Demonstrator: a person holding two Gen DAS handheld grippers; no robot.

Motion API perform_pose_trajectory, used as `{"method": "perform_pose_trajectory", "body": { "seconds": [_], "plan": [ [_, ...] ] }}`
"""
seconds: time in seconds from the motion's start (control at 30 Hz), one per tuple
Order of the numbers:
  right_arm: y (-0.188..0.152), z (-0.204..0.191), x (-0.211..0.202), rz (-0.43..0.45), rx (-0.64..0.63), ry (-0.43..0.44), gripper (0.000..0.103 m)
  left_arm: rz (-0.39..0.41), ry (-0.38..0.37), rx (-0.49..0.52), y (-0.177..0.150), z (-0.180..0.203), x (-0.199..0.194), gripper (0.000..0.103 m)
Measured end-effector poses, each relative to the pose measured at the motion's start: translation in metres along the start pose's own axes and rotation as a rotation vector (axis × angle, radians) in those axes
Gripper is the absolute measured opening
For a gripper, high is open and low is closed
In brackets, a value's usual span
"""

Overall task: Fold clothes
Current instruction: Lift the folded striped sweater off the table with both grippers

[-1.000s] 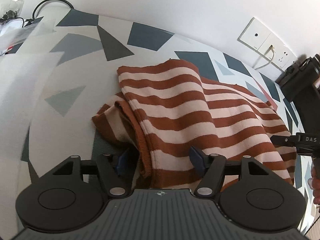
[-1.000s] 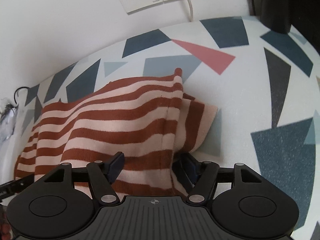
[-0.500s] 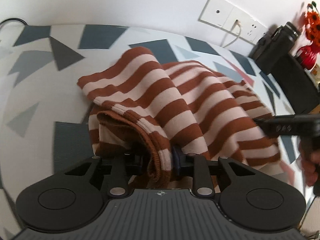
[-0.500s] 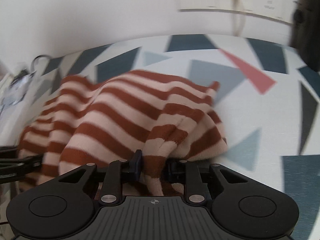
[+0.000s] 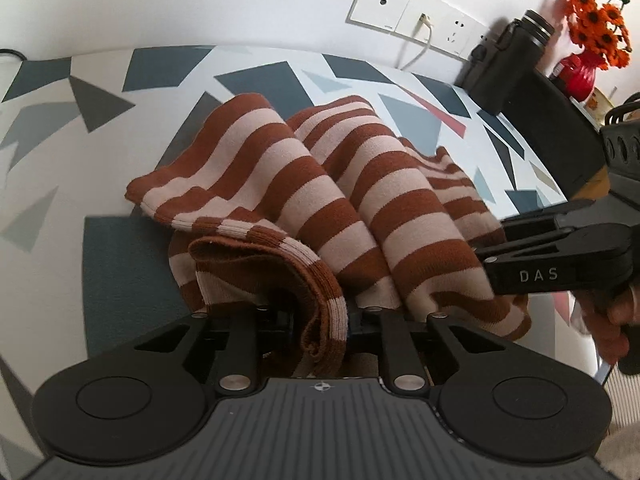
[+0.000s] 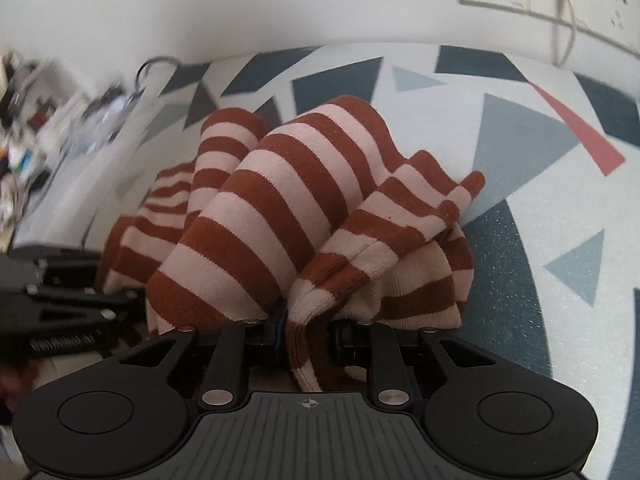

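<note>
A brown and pink striped sweater (image 5: 320, 200) lies bunched on the patterned tabletop (image 5: 116, 264). My left gripper (image 5: 320, 316) has its jaws closing on the sweater's ribbed hem, which is pinched between them and hangs over the front. My right gripper (image 6: 308, 328) is shut on another edge of the same sweater (image 6: 280, 200), lifting it into folds. In the left wrist view the right gripper (image 5: 560, 264) shows at the right, held by a hand (image 5: 608, 320). In the right wrist view the left gripper (image 6: 60, 300) sits at the left.
Wall sockets with a white cable (image 5: 404, 12) are on the wall behind the table. A black flask and case (image 5: 504, 68) and a red vase of orange flowers (image 5: 592, 28) stand at the back right. Blurred clutter (image 6: 44, 120) lies at the table's far left.
Both grippers went from open around the sweater's edges to closed on them. They have drawn the cloth up and together, so the flat sweater now stands in ridges.
</note>
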State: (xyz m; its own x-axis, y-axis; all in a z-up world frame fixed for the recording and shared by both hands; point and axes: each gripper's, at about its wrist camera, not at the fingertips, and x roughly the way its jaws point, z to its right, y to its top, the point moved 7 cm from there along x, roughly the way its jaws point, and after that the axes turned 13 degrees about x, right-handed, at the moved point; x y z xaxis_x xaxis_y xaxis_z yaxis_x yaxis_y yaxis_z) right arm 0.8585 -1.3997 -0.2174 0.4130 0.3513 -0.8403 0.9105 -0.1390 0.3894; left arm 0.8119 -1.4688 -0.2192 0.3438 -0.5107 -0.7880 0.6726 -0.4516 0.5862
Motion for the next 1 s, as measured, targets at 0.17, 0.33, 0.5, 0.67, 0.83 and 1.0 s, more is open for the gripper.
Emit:
{"method": "perform_pose_trajectory", "body": {
  "seconds": [0.17, 0.33, 0.5, 0.67, 0.83, 1.0],
  "plan": [
    [0.001, 0.005, -0.006, 0.048, -0.064, -0.071, 0.019, -0.001, -0.001, -0.062, -0.006, -0.017, -0.007, 0.022],
    [0.008, 0.018, -0.012, 0.098, -0.177, -0.181, 0.020, 0.002, 0.018, -0.122, -0.013, -0.036, -0.015, 0.023],
    [0.002, 0.009, -0.009, 0.114, -0.270, -0.222, 0.019, 0.054, 0.001, -0.162, -0.017, -0.033, -0.013, 0.023],
    [-0.005, -0.011, -0.001, 0.075, -0.150, -0.078, 0.019, 0.108, -0.072, -0.264, -0.016, -0.026, -0.006, 0.022],
    [-0.006, -0.015, 0.001, 0.086, -0.004, 0.012, 0.020, 0.122, -0.032, -0.187, -0.009, -0.010, -0.008, 0.018],
    [-0.009, -0.014, -0.010, 0.121, 0.038, 0.063, 0.019, 0.168, -0.025, -0.168, -0.004, -0.001, -0.026, 0.018]
  ]
}}
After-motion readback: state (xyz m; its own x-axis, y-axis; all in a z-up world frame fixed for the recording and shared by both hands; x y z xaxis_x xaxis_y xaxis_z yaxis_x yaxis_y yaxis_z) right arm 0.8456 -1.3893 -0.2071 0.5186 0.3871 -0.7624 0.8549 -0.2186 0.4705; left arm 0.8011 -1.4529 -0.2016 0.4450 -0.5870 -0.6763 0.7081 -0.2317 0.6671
